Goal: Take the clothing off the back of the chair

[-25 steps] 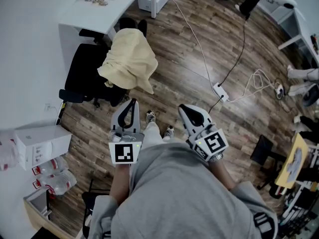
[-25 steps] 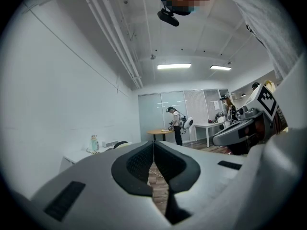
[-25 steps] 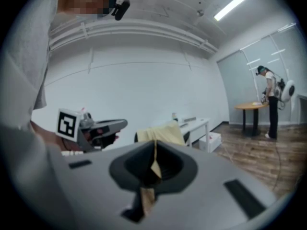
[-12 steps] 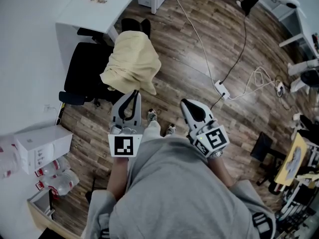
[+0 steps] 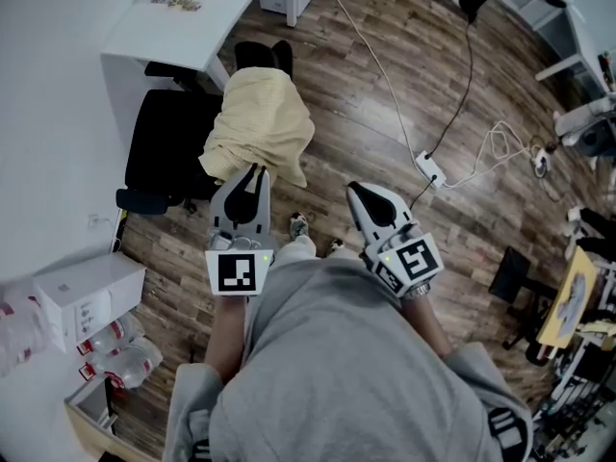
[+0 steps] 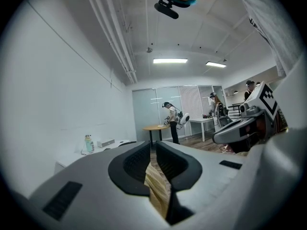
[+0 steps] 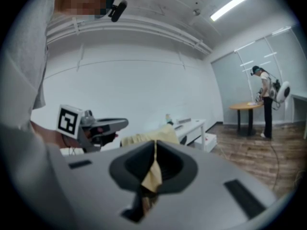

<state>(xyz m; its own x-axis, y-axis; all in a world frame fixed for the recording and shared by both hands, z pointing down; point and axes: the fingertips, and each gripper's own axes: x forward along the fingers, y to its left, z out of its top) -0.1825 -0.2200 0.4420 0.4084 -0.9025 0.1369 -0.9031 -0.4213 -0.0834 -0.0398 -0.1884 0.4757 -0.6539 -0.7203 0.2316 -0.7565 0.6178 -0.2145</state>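
Observation:
A pale yellow garment (image 5: 262,123) hangs over the back of a black office chair (image 5: 164,147) beside the white desk. My left gripper (image 5: 253,173) points at the garment's lower edge; whether it touches is unclear. Its jaws are opening by a narrow slit, and the left gripper view shows the yellow cloth (image 6: 158,190) through that slit (image 6: 152,150), with no pad pressing on it. My right gripper (image 5: 356,191) is level with the left, to the right of the chair, and shut with nothing held. In the right gripper view the garment (image 7: 151,135) lies ahead of the jaws (image 7: 154,145).
A white desk (image 5: 183,17) stands behind the chair. A white box (image 5: 87,296) and plastic bottles (image 5: 125,354) sit at the left. A power strip (image 5: 430,171) with cables crosses the wood floor at the right, near a black stool (image 5: 507,282). People (image 6: 171,121) work far off.
Both grippers have moved forward toward the chair together. The left tip now overlaps the garment's lower edge in the head view.

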